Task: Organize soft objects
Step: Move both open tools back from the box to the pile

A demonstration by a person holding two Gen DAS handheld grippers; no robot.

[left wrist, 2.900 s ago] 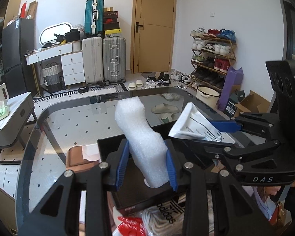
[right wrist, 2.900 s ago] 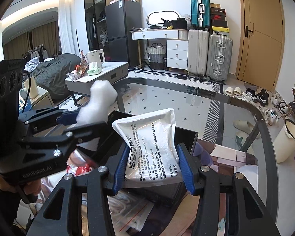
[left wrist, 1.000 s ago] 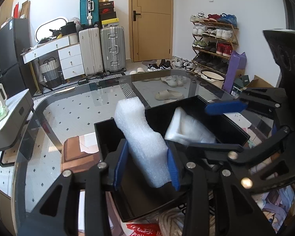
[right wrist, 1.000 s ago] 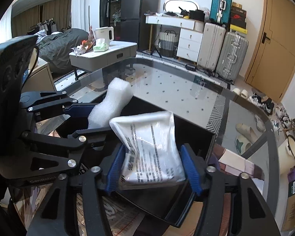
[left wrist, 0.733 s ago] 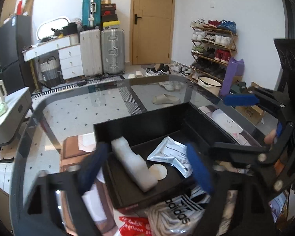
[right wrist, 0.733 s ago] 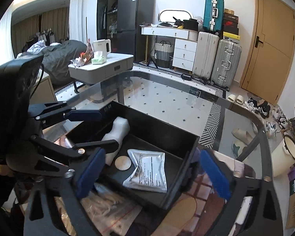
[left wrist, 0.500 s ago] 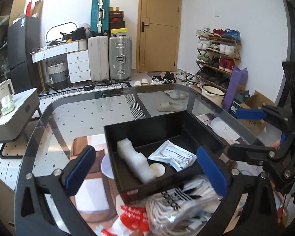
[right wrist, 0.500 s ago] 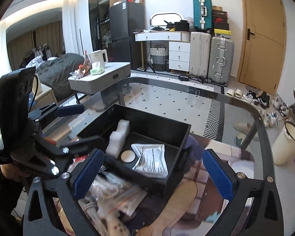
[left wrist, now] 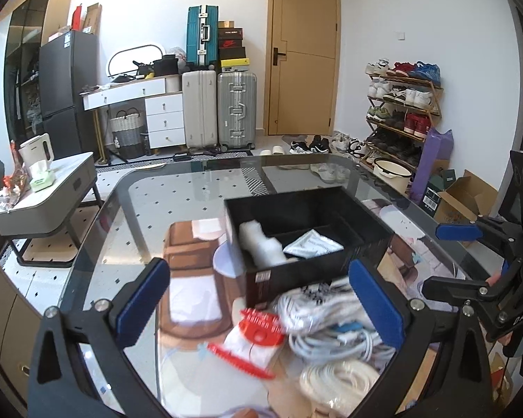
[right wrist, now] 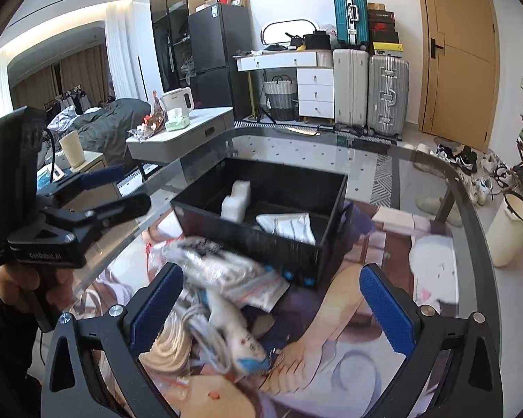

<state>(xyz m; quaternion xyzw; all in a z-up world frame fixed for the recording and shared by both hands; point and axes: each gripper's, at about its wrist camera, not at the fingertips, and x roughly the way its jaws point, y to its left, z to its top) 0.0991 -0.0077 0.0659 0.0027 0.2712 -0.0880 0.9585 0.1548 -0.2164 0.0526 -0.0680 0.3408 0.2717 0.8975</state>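
A black box (left wrist: 317, 268) stands on the glass table; it also shows in the right wrist view (right wrist: 247, 233). Inside it lie a white foam roll (left wrist: 261, 247) on the left and a white printed pouch (left wrist: 312, 246) on the right; both show in the right wrist view, foam roll (right wrist: 236, 199) and pouch (right wrist: 287, 226). My left gripper (left wrist: 258, 304) is open and empty, pulled back in front of the box. My right gripper (right wrist: 270, 311) is open and empty, also back from the box. Bagged white cables (left wrist: 331, 334) and a bag with a red header (left wrist: 258, 327) lie in front of the box.
The glass table (left wrist: 150, 209) has a rounded edge at left and far side. A low grey side table (left wrist: 42, 195) with a kettle stands to the left. Suitcases (left wrist: 219, 111), a door and a shoe rack (left wrist: 397, 118) are beyond. The right gripper's body (left wrist: 498, 278) is at the right.
Both grippers opened and dropped the foam roll and the pouch into the black box, then pulled back and up away from it.
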